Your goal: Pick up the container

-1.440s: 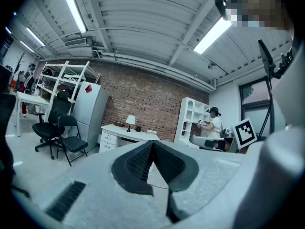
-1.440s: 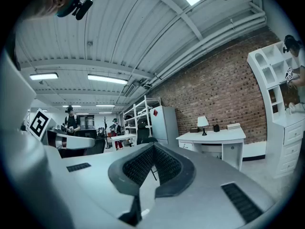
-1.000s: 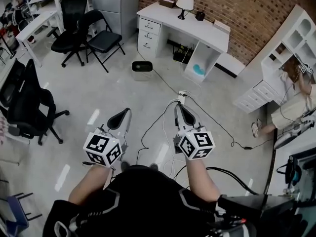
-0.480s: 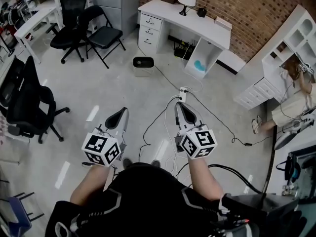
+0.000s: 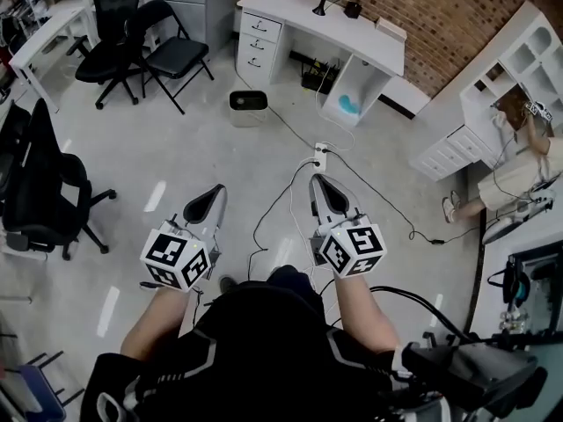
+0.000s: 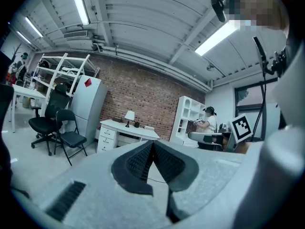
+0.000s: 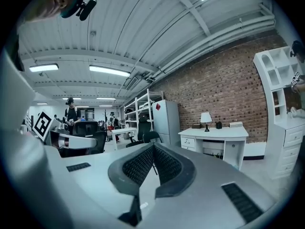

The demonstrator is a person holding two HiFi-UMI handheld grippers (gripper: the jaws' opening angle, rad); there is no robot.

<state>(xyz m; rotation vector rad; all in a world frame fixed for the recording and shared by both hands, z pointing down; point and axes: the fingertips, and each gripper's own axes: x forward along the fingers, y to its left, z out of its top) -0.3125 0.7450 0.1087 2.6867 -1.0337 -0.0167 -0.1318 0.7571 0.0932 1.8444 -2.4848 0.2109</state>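
White container [image 5: 248, 108] stands well beyond the left hand-held gripper [image 5: 209, 199].

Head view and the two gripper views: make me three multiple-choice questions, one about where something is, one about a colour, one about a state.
1. Where is the container relative to the white desk?
A. on top of it
B. on the floor near it
C. in one of its drawers

2. What colour is the wall behind the desk?
A. plain white
B. red-brown brick
C. green

3. How are the left gripper and right gripper?
A. both shut, empty
B. both wide open
C. left shut on the container

Answers:
1 B, it stands on the floor off the desk's drawer end.
2 B, brick courses show in the head view.
3 A, each gripper view shows the jaws together with nothing between.
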